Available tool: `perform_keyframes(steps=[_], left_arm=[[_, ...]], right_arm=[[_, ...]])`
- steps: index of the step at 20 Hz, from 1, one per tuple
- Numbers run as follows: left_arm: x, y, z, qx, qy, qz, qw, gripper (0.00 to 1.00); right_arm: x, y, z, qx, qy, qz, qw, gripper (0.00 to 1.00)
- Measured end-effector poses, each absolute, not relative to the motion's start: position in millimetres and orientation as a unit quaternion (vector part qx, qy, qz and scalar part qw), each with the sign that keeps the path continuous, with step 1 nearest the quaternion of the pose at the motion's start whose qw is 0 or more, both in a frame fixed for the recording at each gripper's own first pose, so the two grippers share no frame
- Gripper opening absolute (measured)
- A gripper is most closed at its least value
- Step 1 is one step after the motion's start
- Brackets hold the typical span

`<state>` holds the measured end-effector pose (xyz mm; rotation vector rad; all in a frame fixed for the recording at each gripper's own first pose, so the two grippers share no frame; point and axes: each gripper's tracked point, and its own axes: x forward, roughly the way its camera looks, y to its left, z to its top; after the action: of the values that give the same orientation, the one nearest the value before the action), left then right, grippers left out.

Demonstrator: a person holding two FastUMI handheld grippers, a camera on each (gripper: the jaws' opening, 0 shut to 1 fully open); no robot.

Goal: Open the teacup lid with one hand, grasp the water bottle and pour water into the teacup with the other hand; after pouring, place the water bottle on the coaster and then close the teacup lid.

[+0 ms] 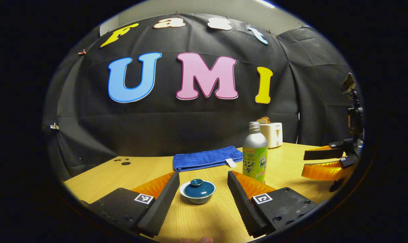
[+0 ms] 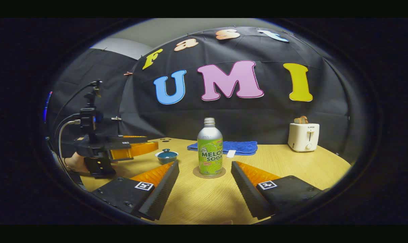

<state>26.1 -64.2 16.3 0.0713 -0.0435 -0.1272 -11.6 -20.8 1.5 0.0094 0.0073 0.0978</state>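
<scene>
The left gripper (image 1: 204,199) is wide open and empty, with the lidded teacup (image 1: 197,191) on the table (image 1: 291,168) just ahead between its fingers. To lift the lid (image 1: 196,187) well, it should close on the small knob from straight above. The right gripper (image 2: 205,189) is also spread and empty, facing the bottle (image 2: 210,147) on its coaster (image 2: 198,174). The bottle hides most of the coaster.

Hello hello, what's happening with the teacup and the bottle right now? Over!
Left gripper open, lined up on teacup, lid on. Right gripper open, facing water bottle, which stands on coaster. Nothing between. Over.
</scene>
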Motion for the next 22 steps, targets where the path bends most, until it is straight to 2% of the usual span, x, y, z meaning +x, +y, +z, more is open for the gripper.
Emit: perform_keyframes(steps=[7, 9, 22], left_arm=[[7, -52, -6, -0.01, 0.0, -0.056, 0.998, 0.95], [5, -46, 0, -0.019, -0.013, -0.045, 0.999, 0.95], [5, -43, -4, -0.002, -0.006, -0.027, 1.0, 0.95]], right_arm=[[-11, -25, 2, 0.004, 0.003, 0.028, 1.0, 0.96], [-11, -26, 1, 0.004, 0.003, 0.025, 1.0, 0.96], [-11, -26, 1, 0.003, 0.004, 0.028, 1.0, 0.96]])
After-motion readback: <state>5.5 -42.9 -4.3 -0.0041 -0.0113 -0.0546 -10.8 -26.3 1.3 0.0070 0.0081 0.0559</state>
